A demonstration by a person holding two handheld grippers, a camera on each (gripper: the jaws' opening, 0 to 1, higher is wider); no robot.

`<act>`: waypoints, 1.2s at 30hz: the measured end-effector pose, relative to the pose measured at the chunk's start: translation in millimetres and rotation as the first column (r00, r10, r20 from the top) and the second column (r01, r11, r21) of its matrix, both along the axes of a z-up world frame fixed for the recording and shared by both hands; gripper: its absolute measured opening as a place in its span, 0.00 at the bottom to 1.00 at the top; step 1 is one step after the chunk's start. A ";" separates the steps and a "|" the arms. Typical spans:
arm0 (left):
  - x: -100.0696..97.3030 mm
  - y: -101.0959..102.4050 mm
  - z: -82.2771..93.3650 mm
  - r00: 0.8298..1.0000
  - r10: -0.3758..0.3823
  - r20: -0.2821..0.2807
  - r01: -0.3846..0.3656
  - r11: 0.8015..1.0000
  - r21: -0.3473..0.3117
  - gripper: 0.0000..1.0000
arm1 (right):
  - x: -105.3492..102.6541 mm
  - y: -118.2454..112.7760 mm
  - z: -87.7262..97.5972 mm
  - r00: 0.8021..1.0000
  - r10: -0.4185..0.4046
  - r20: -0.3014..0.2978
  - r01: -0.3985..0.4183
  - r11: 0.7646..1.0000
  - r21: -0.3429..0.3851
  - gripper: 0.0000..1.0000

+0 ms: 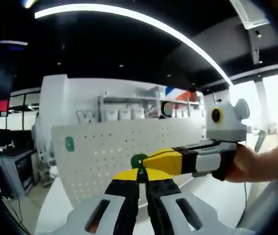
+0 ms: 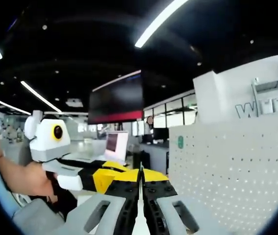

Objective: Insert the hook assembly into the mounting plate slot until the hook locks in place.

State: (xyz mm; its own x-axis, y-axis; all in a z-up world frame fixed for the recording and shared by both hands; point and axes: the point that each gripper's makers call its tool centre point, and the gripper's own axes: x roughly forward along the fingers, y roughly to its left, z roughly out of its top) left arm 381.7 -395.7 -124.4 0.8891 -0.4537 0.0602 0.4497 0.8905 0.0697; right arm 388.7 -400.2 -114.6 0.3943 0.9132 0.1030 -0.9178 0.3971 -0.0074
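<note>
The white perforated mounting plate point(image 1: 104, 147) stands upright in front of me, also seen at the right of the right gripper view as the plate point(image 2: 232, 161). One green hook point(image 1: 69, 143) sits on its upper left, the same hook point(image 2: 180, 142) in the other view. My left gripper point(image 1: 141, 177) is shut, with a small green hook assembly point(image 1: 139, 160) showing just above its tips. The right gripper point(image 1: 151, 160), held by a hand, comes in from the right and its yellow tip touches that green piece. My right gripper point(image 2: 140, 177) has its jaws together, and the left gripper's fingertips point(image 2: 104, 178) meet it from the left.
A white table point(image 1: 55, 205) carries the plate. Behind it are white shelving point(image 1: 129, 110), office desks with monitors point(image 2: 114, 142) and a large dark screen point(image 2: 116, 100). A person's forearm point(image 1: 261, 164) reaches in from the right edge.
</note>
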 end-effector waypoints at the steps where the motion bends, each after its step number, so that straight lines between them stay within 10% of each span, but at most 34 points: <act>1: -0.2 0.4 0.1 1.000 0.002 0.002 -0.002 1.000 0.004 0.04 | 0.0 0.3 0.0 1.000 0.003 -0.001 -0.003 1.000 -0.002 0.00; 11: -1.4 4.0 -4.5 0.998 0.053 0.030 -0.057 0.988 0.144 0.04 | -3.5 4.0 0.9 1.000 0.017 0.013 -0.017 1.000 -0.027 0.02; 36: 3.4 6.2 -4.9 0.997 0.070 0.044 -0.074 0.991 0.115 0.06 | 3.7 3.6 -0.7 1.000 0.005 -0.004 -0.006 0.999 -0.034 0.00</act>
